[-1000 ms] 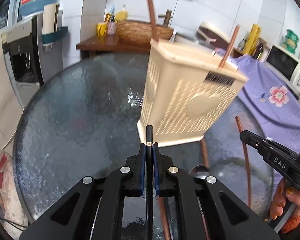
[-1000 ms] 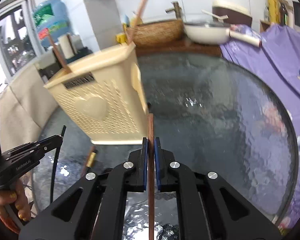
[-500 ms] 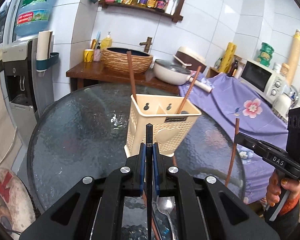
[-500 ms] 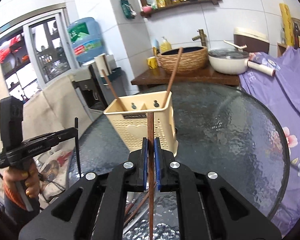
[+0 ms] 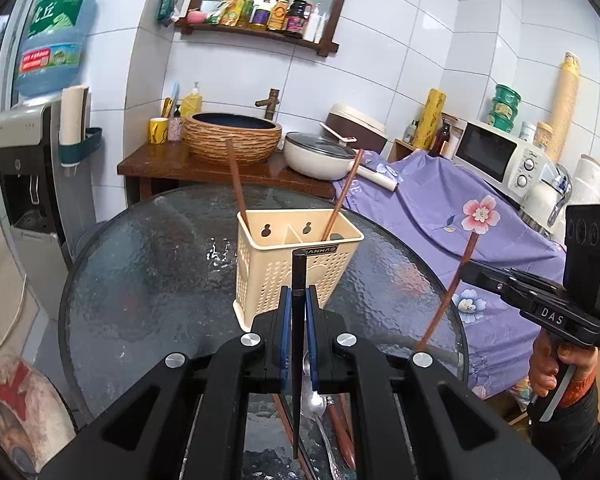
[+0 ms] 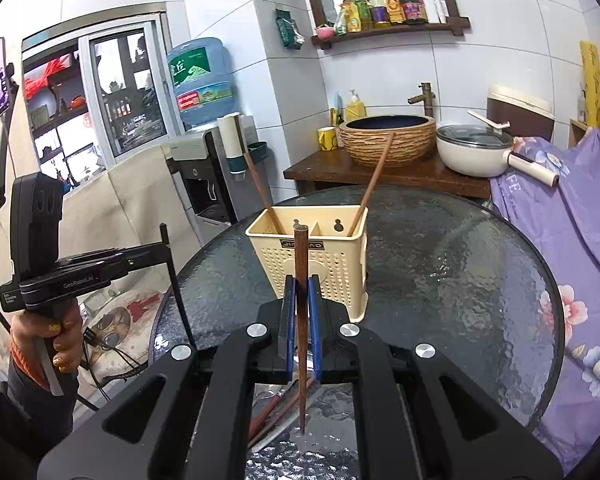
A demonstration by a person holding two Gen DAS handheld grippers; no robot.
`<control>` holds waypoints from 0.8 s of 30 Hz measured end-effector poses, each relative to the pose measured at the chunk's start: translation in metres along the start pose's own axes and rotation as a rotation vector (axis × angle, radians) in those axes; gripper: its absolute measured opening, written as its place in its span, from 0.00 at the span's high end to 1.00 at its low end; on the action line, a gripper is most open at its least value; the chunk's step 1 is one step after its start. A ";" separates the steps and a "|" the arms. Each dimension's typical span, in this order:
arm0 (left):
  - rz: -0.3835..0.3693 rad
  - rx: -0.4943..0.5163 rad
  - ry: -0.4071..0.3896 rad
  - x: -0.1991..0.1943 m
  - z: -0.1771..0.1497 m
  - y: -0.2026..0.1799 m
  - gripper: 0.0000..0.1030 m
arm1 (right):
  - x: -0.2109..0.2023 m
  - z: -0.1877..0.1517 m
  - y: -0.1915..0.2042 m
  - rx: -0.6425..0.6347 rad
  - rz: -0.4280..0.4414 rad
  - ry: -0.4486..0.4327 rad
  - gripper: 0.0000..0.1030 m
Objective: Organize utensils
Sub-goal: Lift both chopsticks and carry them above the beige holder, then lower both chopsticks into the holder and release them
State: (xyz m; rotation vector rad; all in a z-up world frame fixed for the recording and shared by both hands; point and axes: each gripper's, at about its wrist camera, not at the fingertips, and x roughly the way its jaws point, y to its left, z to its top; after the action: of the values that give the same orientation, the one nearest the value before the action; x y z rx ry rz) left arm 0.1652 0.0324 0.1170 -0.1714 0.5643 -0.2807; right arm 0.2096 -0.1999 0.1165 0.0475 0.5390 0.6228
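Left gripper clamped on a black chopstick, blue pads pressed against both sides, stick upright between them with its upper end just in front of the cream utensil holder. Right gripper clamped the same way on a brown chopstick, also upright, top end level with the holder's front rim, tip pointing down toward the glass. Holder standing upright on the round glass table, near its middle, divided into two compartments. One brown chopstick leaning out of the holder's left compartment, another brown chopstick leaning out of the right one, both tilted away from each other. On the glass on the near side of the holder, under the left gripper, a metal spoon and a few more brown sticks lying flat, partly hidden by the gripper body. Behind the holder, past the table's far edge, a wooden counter with a woven basin and a white lidded pan. To the right of the holder, a purple flowered cloth draped over furniture.
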 end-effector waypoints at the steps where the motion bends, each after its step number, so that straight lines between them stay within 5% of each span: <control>1: -0.001 0.005 -0.002 -0.001 0.001 0.000 0.93 | -0.001 0.002 0.002 -0.008 -0.001 -0.002 0.93; 14: -0.008 0.035 -0.048 -0.011 0.017 -0.010 0.93 | -0.007 0.018 0.010 -0.033 0.016 -0.020 0.93; 24: -0.051 0.048 -0.085 -0.015 0.067 -0.021 0.93 | -0.017 0.078 0.023 -0.072 0.019 -0.082 0.93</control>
State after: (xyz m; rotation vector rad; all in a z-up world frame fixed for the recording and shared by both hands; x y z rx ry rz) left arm 0.1854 0.0231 0.1854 -0.1507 0.4691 -0.3344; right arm 0.2240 -0.1817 0.1961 0.0107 0.4366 0.6558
